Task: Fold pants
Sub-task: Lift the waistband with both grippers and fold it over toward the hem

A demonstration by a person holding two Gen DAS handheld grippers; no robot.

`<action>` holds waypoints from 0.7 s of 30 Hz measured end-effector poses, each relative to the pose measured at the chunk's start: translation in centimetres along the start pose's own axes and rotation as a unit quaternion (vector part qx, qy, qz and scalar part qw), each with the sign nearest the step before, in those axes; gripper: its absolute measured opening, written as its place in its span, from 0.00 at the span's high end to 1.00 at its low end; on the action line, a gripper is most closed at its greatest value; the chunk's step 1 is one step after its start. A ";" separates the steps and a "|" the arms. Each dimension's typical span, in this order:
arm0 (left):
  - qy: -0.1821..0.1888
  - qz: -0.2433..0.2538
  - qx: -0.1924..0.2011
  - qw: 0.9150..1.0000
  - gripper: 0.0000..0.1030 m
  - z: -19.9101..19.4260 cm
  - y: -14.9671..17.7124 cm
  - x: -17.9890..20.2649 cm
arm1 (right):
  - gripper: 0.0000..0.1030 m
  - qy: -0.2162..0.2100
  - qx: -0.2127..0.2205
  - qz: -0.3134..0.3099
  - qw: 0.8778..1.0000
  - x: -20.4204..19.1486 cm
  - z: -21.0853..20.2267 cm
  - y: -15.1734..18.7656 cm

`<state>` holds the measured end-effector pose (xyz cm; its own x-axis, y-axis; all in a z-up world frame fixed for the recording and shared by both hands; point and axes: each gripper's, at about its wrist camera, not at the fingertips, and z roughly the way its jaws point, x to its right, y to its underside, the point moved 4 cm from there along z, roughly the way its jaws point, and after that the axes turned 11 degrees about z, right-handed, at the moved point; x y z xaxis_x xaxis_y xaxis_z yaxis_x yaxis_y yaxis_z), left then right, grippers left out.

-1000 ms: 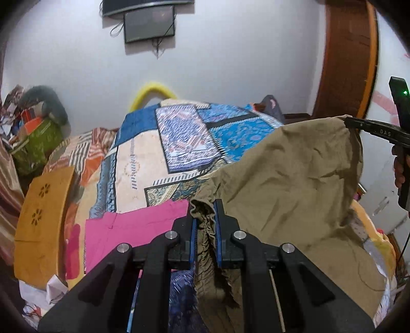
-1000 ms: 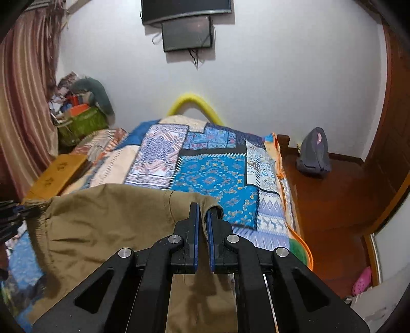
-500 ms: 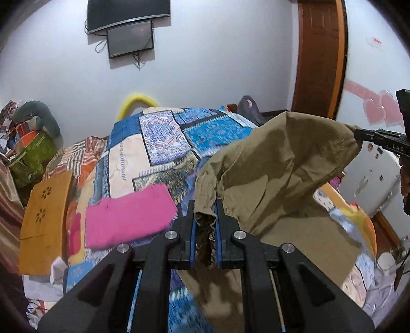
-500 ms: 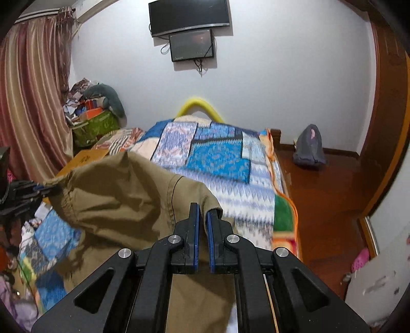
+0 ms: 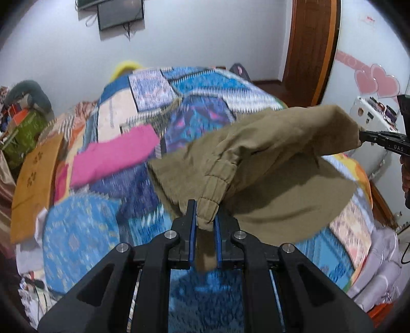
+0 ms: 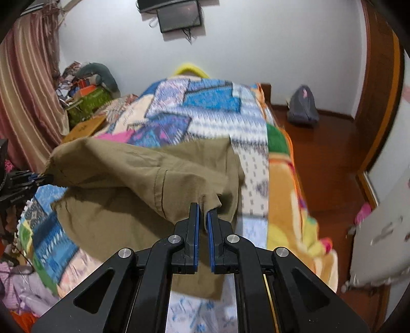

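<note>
Khaki cotton pants (image 5: 258, 164), stretched in the air between two black two-finger grippers above a bed spread with a patchwork quilt of blue, white and orange panels (image 5: 200, 107). Long axis running from one gripper to the other, roughly crosswise over the bed; held edge taut, rest of the cloth sagging below it and lying on the quilt. Left gripper (image 5: 205, 217) nearly closed, blue pads pinching a gathered, ribbed band at one corner of the fabric; seen from the right wrist camera at the far left edge (image 6: 42, 176), clamped on the opposite corner. Right gripper (image 6: 202, 217) fully closed on a thin fold of the fabric beside a stitched seam; seen from the left wrist camera at the far right (image 5: 364, 135), tip buried in the cloth. White letters "DAS" legible on that gripper's body; any further writing cut off by the frame edge. Folded pink garment (image 5: 112, 156) flat on the quilt beyond the pants, well apart from them. Quilt pattern smeared by blur in both views, detail hard to make out. Dark wall-mounted screen (image 6: 179, 15) cropped at the top of the frame. Waist or leg end of the pants: cannot tell, most of the garment bunched and partly hidden behind the gripper bodies.
</note>
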<state>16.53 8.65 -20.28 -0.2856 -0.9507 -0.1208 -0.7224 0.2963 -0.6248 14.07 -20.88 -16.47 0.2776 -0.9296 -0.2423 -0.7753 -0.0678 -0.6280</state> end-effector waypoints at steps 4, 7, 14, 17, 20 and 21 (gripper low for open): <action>0.013 -0.015 -0.032 0.999 0.83 0.9 2.5 0.6 | 0.95 0.036 -0.019 -0.009 0.999 0.7 1.5 2.8; 0.014 -0.023 -0.050 0.998 0.83 1.3 3.7 0.9 | 0.90 0.048 -0.039 0.012 0.998 1.9 2.5 4.4; -0.022 -0.034 -0.056 0.998 0.68 -0.5 3.8 -0.3 | 0.88 0.106 -0.056 -0.014 0.993 3.2 1.0 5.5; -0.051 -0.047 -0.048 0.996 0.54 -1.5 2.8 -1.0 | 0.83 0.117 -0.046 -0.011 0.992 3.7 -0.4 4.6; -0.060 -0.041 -0.028 0.997 0.52 -2.4 1.2 -0.8 | 0.71 0.115 -0.004 -0.016 0.993 2.8 -1.9 3.2; -0.059 -0.040 -0.020 0.997 0.50 -2.7 0.5 -0.7 | 0.68 0.105 0.006 -0.017 0.994 2.3 -2.3 2.8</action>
<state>14.66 9.70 -18.48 -0.1514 -0.9749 -0.1632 -0.7646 0.2202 -0.6058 11.22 -24.01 -17.05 0.1777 -0.9821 -0.0623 -0.7608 -0.0970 -0.6417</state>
